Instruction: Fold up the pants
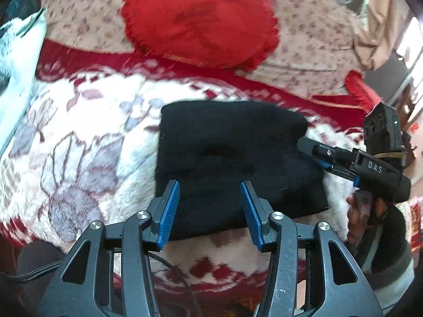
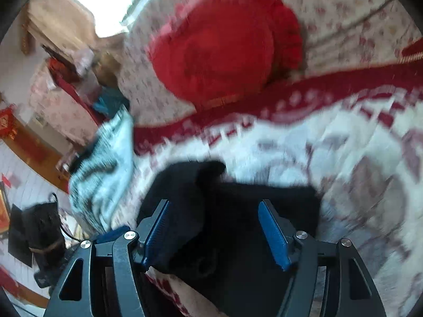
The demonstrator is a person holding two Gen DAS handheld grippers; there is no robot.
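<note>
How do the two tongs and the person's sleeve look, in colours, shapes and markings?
Both the left tongs and the right tongs have black, skeleton-like arms with silver rivets and ribbed blue pads. Seen from the left wrist, the right tongs' black body bears pale letters "DAS" and a green light. The sleeve is dark with a grey band.

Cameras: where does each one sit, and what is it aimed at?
Left wrist: on the left claw, aimed down at the folded black pants; the right claw and a hand show.
Right wrist: on the right claw, over the pants.
Both show the pants, red cushion and blanket.
</note>
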